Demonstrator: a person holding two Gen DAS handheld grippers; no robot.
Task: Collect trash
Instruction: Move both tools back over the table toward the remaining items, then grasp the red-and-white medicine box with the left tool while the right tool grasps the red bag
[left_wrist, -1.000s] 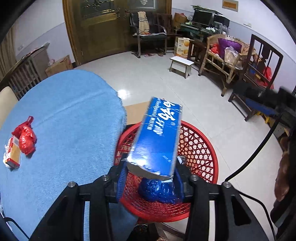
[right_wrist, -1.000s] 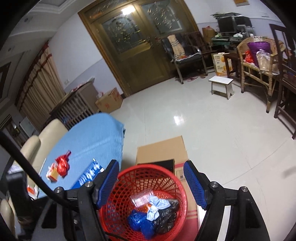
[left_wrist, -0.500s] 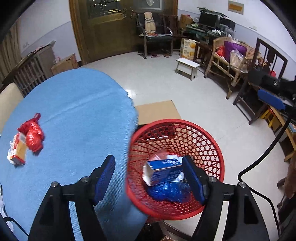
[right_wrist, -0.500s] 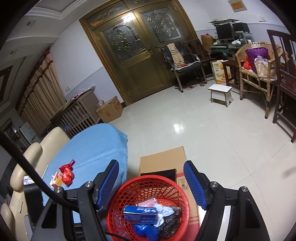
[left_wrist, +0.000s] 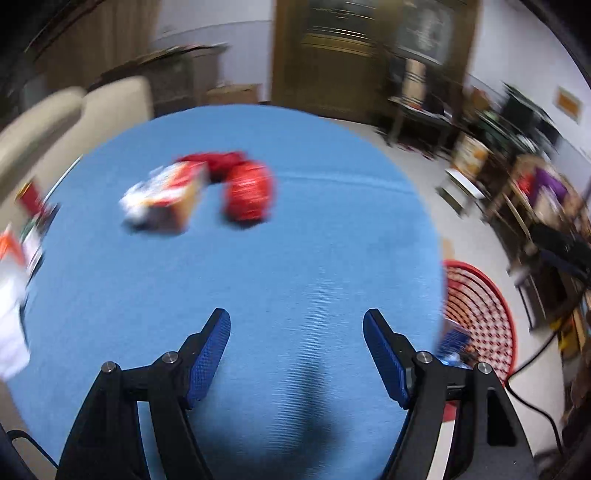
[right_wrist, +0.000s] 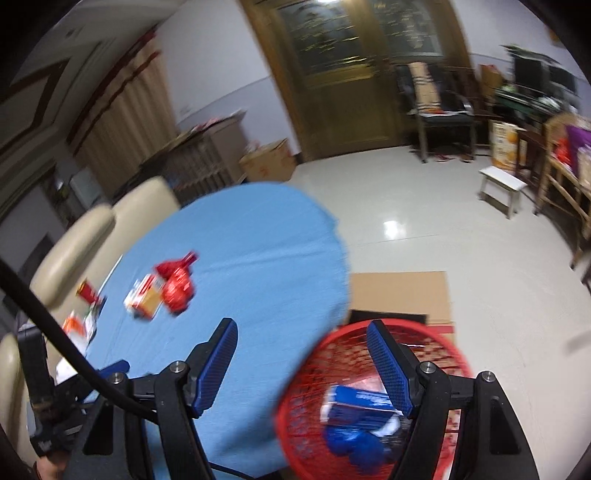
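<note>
Left tool (left_wrist: 296, 325) is spread wide and carries nothing, hanging over the near part of the tabletop (left_wrist: 258, 266); right tool (right_wrist: 301, 334) is also wide and empty, straddling the tabletop edge and the red basket (right_wrist: 295, 417). Remaining trash sits toward the far side of the blue cloth: a red crumpled wrapper (left_wrist: 248, 195) touching or just beside a small orange-and-white carton (left_wrist: 164, 201), both well apart from either tool. The basket stands on the floor just off the tabletop's right edge and already holds a blue box (right_wrist: 360, 404) and blue crumpled bags (right_wrist: 354, 445). Main risk, as a judgement: both views are motion-blurred, so a fast approach could overshoot and shove the carton or wrapper farther out, toward the clutter at the left edge (left_wrist: 14, 280), rather than bracketing one piece. The two pieces lie so close that one closure may catch both badly, or pinch only a fold of the wrapper, which looks thin and slippery and could slide out on the way over. The loose cloth could bunch under a low finger. The trailing cable (right_wrist: 66, 347) crosses near the left tool and may snag. The basket is partly under the tabletop overhang, so a release too early would land on the cloth or floor. Room: pale glossy tile floor (right_wrist: 424, 229), flattened cardboard (right_wrist: 399, 291) beside the basket, cream chairs (right_wrist: 107, 221) behind the tabletop, wooden double doors (right_wrist: 351, 74), a white stool (right_wrist: 502, 184), and crowded furniture on the right.
</note>
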